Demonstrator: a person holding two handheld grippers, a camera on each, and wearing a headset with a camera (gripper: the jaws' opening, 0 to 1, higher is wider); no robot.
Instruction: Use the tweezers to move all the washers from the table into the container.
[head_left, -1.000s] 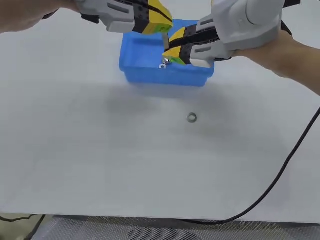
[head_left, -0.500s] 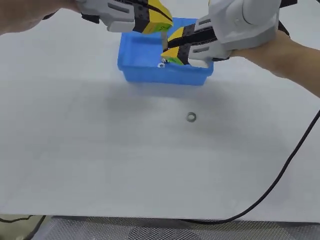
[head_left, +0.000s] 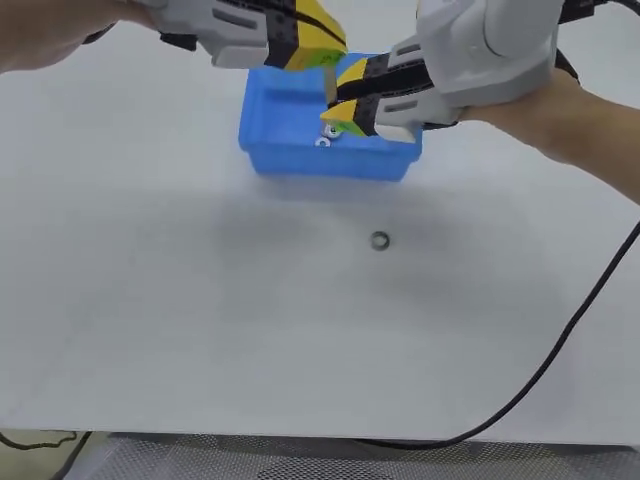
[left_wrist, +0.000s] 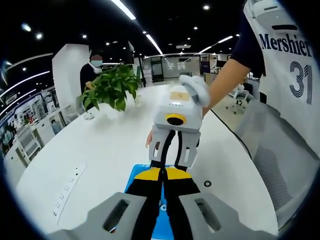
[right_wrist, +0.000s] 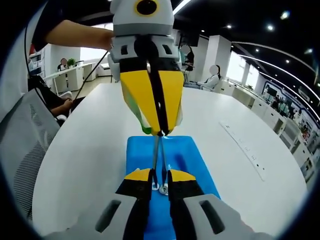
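A dark cable (head_left: 560, 350) curves over the near right part of the white counter (head_left: 200, 320) and drops past its near edge. Further in, about midway across, one washer (head_left: 380, 240) lies flat on the bare counter, well apart from everything else.

Beyond it, toward the far edge, stands the blue container (head_left: 290, 150). Small silvery washers (head_left: 325, 141) rest on its floor near the front wall; their number is too small to tell.

The right hand-held gripper (head_left: 345, 112) reaches over the container from the right. Its jaws stand narrow, one on either side of the prongs of the tweezers (right_wrist: 158, 160); I cannot tell whether they press on them. The tweezers' tips sit down among the washers in the container.

The left hand-held gripper (head_left: 325, 55) comes in from the far left, its jaws closed on the tweezers' upper end.

Far off on the counter, the left gripper view shows a leafy plant (left_wrist: 111, 89) and a power strip (left_wrist: 67, 192).
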